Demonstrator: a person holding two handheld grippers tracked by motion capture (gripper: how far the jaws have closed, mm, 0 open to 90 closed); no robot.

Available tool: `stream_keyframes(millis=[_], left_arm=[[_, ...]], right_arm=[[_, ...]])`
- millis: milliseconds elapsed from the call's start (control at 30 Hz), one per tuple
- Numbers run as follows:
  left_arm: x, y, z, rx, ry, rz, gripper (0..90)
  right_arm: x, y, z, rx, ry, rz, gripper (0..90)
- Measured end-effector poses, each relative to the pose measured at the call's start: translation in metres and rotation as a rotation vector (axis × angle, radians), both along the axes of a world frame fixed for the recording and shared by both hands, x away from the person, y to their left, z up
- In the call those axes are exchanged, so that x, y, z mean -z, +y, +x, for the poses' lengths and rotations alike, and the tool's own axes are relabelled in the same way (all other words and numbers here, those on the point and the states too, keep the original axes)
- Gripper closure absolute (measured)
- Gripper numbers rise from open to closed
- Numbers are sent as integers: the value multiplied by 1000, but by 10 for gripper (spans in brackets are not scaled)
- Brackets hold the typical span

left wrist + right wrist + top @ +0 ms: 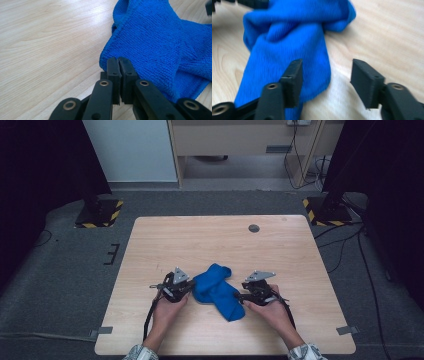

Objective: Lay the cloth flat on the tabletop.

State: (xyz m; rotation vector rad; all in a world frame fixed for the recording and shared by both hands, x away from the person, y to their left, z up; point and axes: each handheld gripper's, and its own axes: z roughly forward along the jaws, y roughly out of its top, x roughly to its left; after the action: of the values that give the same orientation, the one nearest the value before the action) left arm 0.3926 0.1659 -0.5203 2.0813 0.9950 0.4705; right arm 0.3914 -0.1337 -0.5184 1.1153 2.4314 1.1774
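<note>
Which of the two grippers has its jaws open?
The right gripper: its jaws stand wide apart beside the blue cloth. The left gripper has jaws pressed together at the cloth's edge.

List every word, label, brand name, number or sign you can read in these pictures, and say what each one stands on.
None can be read.
The blue cloth, the wooden table, the left hand-held gripper and the right hand-held gripper carry no lettering.
The yellow-and-black hazard stripes on the stand bases are a warning marking without words.
</note>
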Motion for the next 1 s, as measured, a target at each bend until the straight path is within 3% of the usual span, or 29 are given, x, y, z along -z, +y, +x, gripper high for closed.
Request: stream_keyframes(millis=[233, 333, 400, 500, 567, 700, 733, 800, 867, 1000], left_arm=[[-3, -3, -3, 4, -22, 2, 881], [-6, -3, -5, 1, -41, -7, 883], [-6, -4, -5, 4, -43, -9, 885], [-6, -6, -5, 11, -44, -10, 889], [-7, -7, -5, 13, -51, -10, 891], [-8, -7, -5, 19, -54, -13, 890], [-8, -7, -5, 19, -54, -13, 890], [-8, -7, -5, 13, -57, -27, 865], [-10, -6, -5, 7, -63, -47, 822], [-13, -2, -5, -23, -90, -79, 613]], right_arm=[[-16, 25, 6, -7, -75, 56, 405], [-28, 41, 17, -28, -112, 66, 349], [-30, 50, 25, -40, -89, 58, 303], [-27, 62, 34, -41, -75, 18, 321], [-21, 68, 39, -47, -41, 7, 378], [-12, 73, 37, -65, -23, -31, 702], [-12, 73, 37, -65, -23, -31, 702], [-11, 70, 31, -71, -27, -9, 796], [-9, 67, 30, -65, -30, 3, 813], [-8, 59, 27, -53, -36, 22, 830]])
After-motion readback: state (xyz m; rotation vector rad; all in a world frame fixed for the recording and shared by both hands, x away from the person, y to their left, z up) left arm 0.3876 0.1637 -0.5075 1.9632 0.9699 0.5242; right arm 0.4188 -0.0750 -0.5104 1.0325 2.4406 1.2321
